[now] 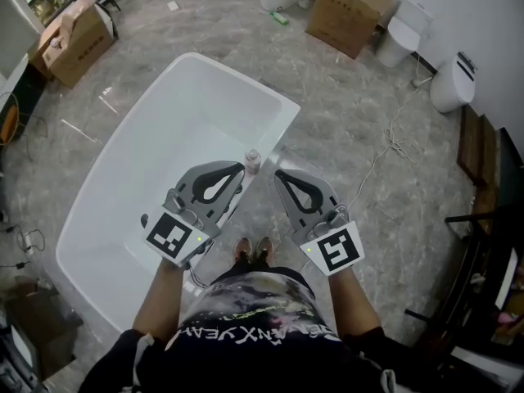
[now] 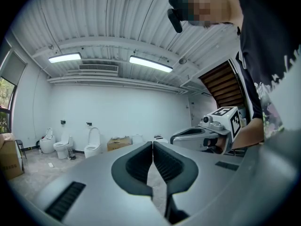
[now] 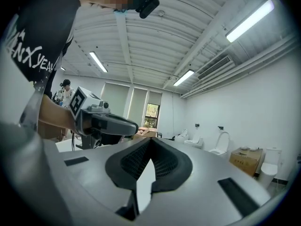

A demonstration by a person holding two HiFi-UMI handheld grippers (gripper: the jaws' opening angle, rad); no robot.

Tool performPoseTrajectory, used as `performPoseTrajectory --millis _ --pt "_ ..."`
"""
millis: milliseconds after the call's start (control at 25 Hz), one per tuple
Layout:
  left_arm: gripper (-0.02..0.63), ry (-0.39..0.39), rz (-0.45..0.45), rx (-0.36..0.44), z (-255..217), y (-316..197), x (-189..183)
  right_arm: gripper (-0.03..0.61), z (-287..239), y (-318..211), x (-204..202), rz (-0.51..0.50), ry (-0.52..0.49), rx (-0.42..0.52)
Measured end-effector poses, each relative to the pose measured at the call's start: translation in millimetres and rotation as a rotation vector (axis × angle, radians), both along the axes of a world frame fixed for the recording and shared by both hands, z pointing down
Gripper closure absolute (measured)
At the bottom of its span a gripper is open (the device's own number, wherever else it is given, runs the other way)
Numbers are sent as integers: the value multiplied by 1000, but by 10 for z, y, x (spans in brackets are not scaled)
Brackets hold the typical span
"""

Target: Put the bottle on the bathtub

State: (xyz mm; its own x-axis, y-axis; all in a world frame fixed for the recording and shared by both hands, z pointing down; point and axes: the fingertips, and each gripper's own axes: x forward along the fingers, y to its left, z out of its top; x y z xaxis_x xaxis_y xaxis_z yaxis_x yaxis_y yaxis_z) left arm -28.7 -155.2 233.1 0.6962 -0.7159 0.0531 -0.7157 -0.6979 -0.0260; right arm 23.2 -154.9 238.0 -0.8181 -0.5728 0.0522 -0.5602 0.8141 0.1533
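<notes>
**Head view**
- Bottle: a small bottle (image 1: 253, 161) stands upright on the bathtub (image 1: 155, 162), on the rim at its near right corner.
- Bottle and grippers: it sits just ahead of the two tips and between them. The left gripper (image 1: 240, 170) is just beside it and the right gripper (image 1: 278, 175) is near it; neither holds it.
- Left gripper: its jaws are closed with nothing in them, and its tip is over the tub's rim.
- Right gripper: its jaws are closed and empty, over the floor (image 1: 344, 137) beside the tub.
- Arms: both forearms reach forward from the bottom edge, with the marker cubes facing up.
- Containers: the bathtub carries the bottle on its rim. Two cardboard boxes (image 1: 78, 39) stand closed on the floor further off.

**Left gripper view**
- Left gripper (image 2: 153, 143): the jaws are pressed together with nothing between them, pointing level across the room.
- Right gripper (image 2: 207, 134): it is seen alongside at the right, held by a hand.
- Bottle: it does not show in this view.
- Far wall: toilets (image 2: 61, 147) and a closed cardboard box (image 2: 118, 144).

**Right gripper view**
- Right gripper (image 3: 150, 140): the jaws are together and empty, pointing level.
- Left gripper (image 3: 101, 121): it is alongside at the left.
- Bottle: it does not show in this view.
</notes>
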Motion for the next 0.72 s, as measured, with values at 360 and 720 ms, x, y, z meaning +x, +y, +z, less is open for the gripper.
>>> performPoseTrajectory --millis 360,720 --pt "592 -1 0 0 24 5 -75 578 -15 3 -72 -3 0 8" --pt "592 -3 -1 6 16 41 -154 578 -18 40 -94 6 12 4"
